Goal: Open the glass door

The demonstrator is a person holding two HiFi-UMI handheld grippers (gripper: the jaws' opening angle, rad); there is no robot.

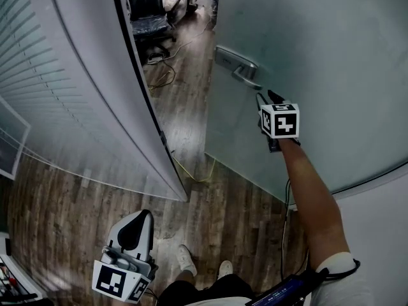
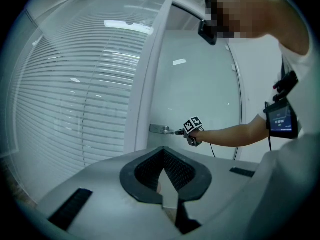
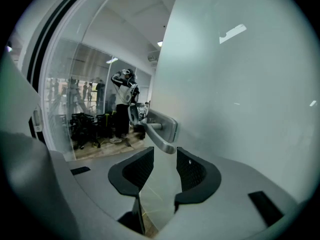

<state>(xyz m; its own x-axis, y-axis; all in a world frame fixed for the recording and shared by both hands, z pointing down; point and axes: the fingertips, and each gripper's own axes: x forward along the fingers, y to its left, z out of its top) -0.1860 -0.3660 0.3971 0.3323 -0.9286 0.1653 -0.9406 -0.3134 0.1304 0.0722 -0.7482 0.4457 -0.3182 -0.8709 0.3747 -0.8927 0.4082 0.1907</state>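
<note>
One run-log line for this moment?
glass door ajar | right gripper open, at door handle, not gripping | left gripper shut, empty

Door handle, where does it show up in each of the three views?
Head view: door handle upper centre-right, just beyond the right hand-held gripper.
Left gripper view: handle small at centre, left of that hand-held gripper.
Right gripper view: handle at centre, just ahead of the open jaws.
Shared landmark: the frosted glass door carrying it.

wood-plank floor (image 1: 64, 215) | slatted blinds (image 1: 38, 75) | black office chair (image 1: 150, 8)
</note>
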